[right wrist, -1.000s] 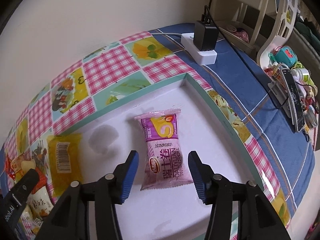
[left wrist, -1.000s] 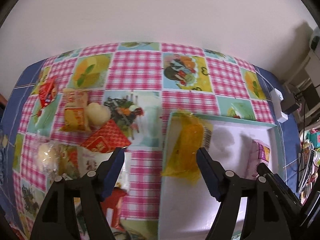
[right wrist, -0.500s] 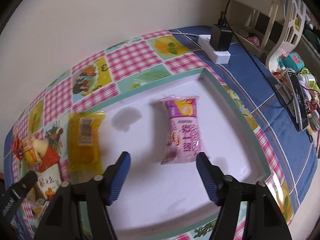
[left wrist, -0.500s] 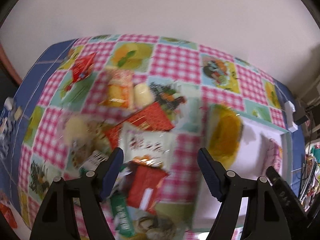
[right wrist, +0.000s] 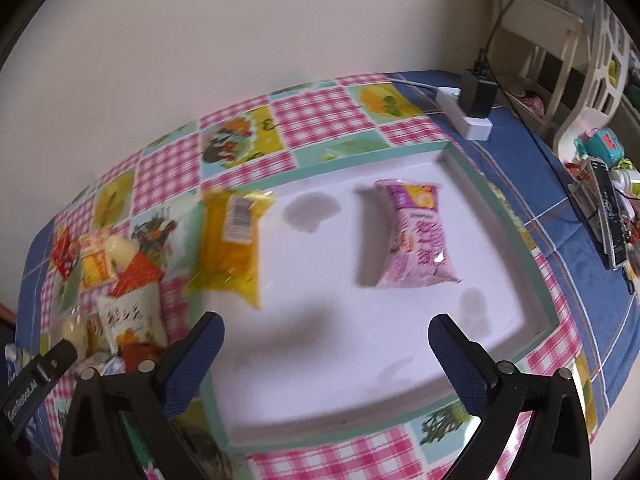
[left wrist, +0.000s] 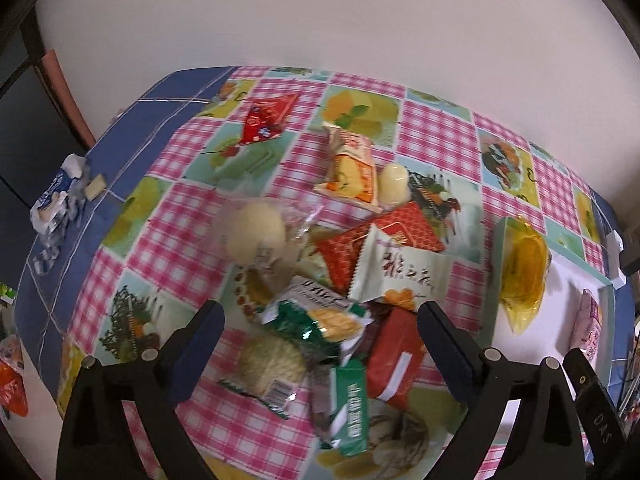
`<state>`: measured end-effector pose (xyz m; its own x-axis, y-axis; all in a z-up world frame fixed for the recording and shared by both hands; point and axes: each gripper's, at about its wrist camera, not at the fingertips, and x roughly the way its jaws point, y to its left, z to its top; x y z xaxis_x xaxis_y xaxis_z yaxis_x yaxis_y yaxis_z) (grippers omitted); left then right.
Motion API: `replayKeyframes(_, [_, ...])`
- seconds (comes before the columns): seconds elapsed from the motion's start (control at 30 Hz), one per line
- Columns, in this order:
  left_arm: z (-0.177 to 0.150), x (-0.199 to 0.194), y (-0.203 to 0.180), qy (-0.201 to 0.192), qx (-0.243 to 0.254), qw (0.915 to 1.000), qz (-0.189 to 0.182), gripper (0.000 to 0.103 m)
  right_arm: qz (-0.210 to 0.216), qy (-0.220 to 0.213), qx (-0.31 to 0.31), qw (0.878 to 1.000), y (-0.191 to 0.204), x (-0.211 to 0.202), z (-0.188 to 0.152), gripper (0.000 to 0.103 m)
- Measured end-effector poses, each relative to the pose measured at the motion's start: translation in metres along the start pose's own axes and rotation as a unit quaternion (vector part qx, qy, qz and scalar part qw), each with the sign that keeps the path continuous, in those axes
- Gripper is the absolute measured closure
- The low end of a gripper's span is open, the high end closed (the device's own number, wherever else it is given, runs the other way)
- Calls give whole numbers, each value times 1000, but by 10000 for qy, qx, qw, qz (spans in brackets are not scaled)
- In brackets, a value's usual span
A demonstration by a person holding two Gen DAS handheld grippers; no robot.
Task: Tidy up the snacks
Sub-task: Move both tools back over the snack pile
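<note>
Covering the surface (left wrist: pixel 168 240), a checked cloth (right wrist: pixel 320 120) carries snacks (left wrist: pixel 344 288) and a tray (right wrist: pixel 468 168) against a plain wall (left wrist: pixel 320 12); both grippers' fingers spread, empty.

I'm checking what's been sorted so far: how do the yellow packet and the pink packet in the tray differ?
The yellow packet overhangs the tray's left rim; the pink packet lies wholly inside, nearer the right wall. The yellow one is translucent with a barcode sticker; the pink one is opaque and printed. Both lie flat, untouched by either gripper.
</note>
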<state>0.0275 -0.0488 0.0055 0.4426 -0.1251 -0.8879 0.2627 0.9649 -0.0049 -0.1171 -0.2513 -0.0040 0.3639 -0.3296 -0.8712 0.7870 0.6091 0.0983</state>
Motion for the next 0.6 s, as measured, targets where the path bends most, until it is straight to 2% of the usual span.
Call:
replayKeyframes(0.33, [-15,1,34,115,-249,9996,42,6,336,153,-293,9989,27,-12,-30,0])
replayKeyframes(0.6, [-20,0,73,197,-722,9972,42,6,624,272,-603,9959,57,-16,-52,0])
